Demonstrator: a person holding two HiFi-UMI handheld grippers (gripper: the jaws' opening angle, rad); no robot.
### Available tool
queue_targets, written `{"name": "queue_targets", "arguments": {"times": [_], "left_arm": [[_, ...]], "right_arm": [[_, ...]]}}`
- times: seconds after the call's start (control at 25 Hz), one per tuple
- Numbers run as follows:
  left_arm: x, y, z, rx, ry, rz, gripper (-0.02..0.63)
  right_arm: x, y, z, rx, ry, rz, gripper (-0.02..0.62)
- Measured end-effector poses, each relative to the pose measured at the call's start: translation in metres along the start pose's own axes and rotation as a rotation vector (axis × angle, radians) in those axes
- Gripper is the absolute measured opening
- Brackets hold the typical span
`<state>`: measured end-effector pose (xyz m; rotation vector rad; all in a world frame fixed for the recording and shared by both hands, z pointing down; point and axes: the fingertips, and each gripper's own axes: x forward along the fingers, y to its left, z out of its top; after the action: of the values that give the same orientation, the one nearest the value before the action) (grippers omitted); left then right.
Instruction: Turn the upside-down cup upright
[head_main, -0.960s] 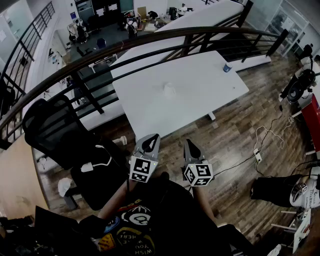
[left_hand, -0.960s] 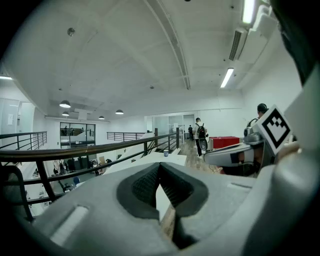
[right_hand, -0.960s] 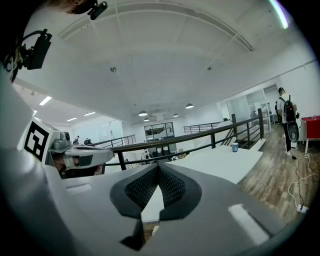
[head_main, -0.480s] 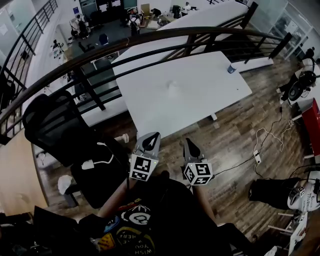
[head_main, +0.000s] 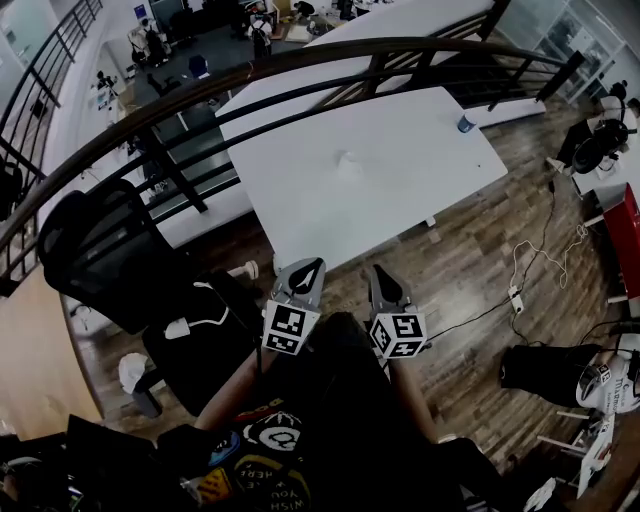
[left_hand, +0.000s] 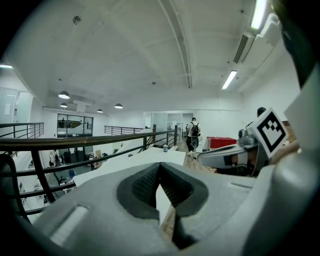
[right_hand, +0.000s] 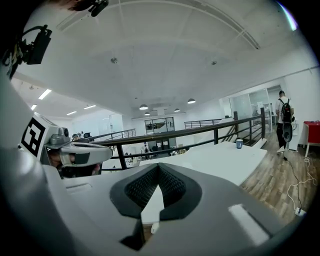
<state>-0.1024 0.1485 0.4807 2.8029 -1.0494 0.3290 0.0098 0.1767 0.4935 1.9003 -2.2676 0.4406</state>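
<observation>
Approach is the step in hand, I'd say, and it starts close in. The left gripper (head_main: 306, 268) and right gripper (head_main: 383, 274) each have their jaws pressed together on nothing, so one has to open before it arrives. Both hang side by side near the person's body, noses dipped a little below level and aimed ahead. A strip of wooden floor (head_main: 470, 250) separates them from the white table (head_main: 420, 190); neither is over it yet. Out near the table's middle sits the upside-down cup (head_main: 347, 160), small, white and alone, well apart from both grippers. Best to come in low from the side and take its wall, leaving the wrist room to roll it upright. Farther off, a blue cup (head_main: 465, 124) stands at the far right corner, with the railing (head_main: 300, 60) behind.
</observation>
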Motion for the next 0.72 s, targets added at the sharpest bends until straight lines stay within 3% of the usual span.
{"name": "queue_targets", "arguments": {"times": [0.24,0.72], "left_arm": [[0.045,0.022,0.009,-0.018,0.023,0.029,0.005],[0.236,0.046,0.008,-0.042,0.100,0.079,0.005]], "right_arm": [[0.042,-0.029,0.013,0.004,0.024,0.022,0.000],[0.176,-0.151,-0.013,0.029,0.162,0.177,0.002]]}}
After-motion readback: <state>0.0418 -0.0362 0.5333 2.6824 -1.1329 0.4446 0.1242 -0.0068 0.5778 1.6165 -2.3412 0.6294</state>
